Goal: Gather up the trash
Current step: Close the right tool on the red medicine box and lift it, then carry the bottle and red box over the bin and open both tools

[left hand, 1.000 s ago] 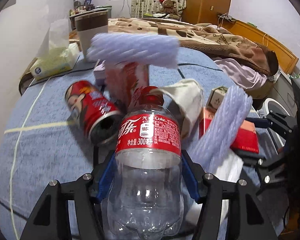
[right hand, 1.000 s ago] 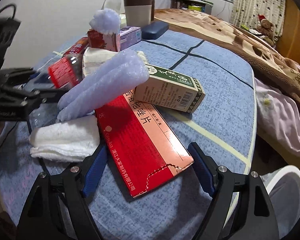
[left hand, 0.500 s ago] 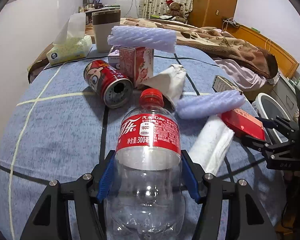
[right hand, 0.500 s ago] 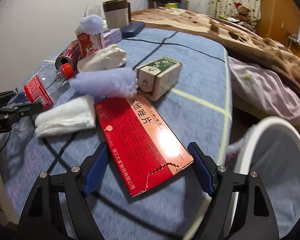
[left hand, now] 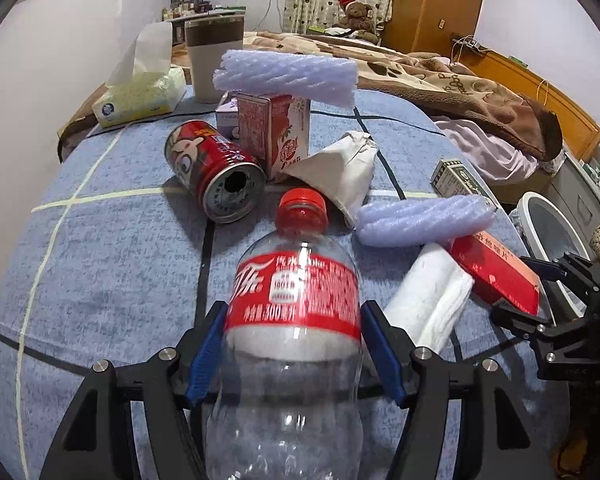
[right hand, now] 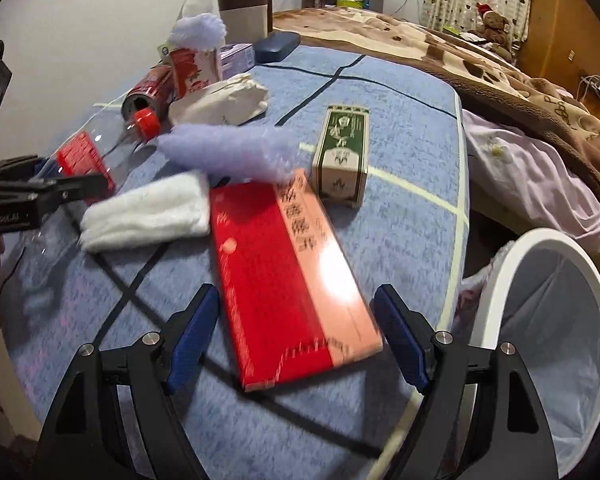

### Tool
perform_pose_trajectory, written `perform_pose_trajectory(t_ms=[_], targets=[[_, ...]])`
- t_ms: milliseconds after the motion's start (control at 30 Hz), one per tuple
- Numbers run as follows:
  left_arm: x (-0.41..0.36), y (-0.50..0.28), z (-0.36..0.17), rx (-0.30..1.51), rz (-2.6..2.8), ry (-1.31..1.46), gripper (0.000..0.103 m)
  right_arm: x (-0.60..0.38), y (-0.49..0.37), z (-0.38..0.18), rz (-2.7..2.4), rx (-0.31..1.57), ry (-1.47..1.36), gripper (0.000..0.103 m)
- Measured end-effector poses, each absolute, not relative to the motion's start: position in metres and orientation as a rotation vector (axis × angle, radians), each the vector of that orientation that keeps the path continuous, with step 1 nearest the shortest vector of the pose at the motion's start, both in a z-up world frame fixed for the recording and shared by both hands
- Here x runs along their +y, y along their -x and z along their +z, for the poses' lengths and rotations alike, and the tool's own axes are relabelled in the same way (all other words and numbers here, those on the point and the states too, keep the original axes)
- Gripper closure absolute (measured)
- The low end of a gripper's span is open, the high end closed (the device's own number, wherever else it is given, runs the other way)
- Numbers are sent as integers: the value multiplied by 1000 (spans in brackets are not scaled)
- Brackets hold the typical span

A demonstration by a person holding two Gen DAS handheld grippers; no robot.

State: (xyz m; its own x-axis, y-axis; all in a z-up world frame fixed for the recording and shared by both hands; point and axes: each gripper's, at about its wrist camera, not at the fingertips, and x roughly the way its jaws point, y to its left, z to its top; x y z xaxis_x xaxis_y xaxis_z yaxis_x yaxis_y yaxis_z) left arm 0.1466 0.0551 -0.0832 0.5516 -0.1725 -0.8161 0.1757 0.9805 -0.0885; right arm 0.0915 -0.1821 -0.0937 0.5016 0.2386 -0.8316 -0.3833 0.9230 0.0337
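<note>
A: What can we not make out here?

B: The bottle runs off the lower edge of the left view, so its base is cut off. The red box is blurred; its print is unreadable.

A: How do we describe the bottle?

B: Clear, empty, red cap, red label. It sits between the blue pads of the left gripper, whose jaws have just been opening; we cannot tell whether the pads press it.

A: And the right gripper?

B: Its jaws stand wide either side of the red box without touching it. The box lies on the blue-covered bench, beside the white bin.
</note>
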Motion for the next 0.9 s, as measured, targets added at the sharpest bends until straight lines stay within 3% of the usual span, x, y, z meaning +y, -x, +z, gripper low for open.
perform_pose_trajectory(t_ms=[200,367,900], targets=[[53,-149,-84,969,-196,10,39,-181,-92,-95,351,963,121,22],[52,-140,-80,952,-188,0,41,-187,-82,-93,339,943,77,32],[27,-94,-33,820,-258,0,41,-210,-41,-57,316,811,-41,35]])
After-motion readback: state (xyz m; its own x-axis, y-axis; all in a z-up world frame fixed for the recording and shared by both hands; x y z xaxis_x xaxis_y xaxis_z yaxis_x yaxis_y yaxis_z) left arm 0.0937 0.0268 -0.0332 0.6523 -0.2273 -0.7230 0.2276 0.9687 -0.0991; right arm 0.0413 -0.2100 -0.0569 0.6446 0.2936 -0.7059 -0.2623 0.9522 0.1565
